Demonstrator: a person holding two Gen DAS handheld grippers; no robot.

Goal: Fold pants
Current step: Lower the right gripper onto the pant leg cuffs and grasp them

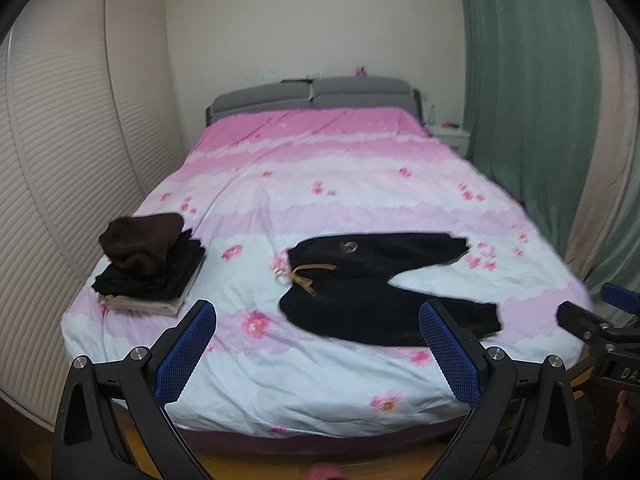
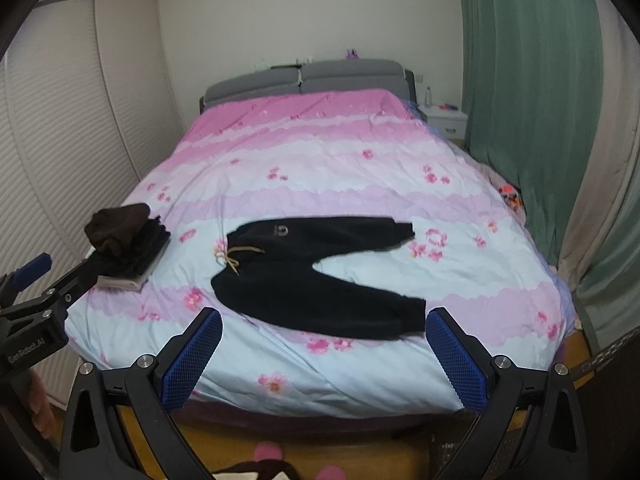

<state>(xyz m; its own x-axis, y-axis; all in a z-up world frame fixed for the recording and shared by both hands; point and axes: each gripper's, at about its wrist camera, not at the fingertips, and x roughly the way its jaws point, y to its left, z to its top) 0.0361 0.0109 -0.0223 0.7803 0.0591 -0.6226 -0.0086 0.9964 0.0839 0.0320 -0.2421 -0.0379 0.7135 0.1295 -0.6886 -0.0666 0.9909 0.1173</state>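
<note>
Black pants (image 1: 384,280) with a tan drawstring lie spread flat on the pink and blue flowered bed cover, waistband to the left, two legs pointing right and splayed apart. They also show in the right wrist view (image 2: 316,276). My left gripper (image 1: 318,312) is open and empty, held above the foot of the bed, short of the pants. My right gripper (image 2: 324,316) is open and empty, also above the foot of the bed, near the lower leg's cuff. The right gripper shows at the right edge of the left wrist view (image 1: 600,320).
A stack of folded dark and brown clothes (image 1: 148,264) sits on the bed's left side, also in the right wrist view (image 2: 124,246). A louvred wardrobe (image 1: 60,160) is at the left, green curtains (image 1: 532,80) at the right, a white nightstand (image 2: 444,118) by the headboard.
</note>
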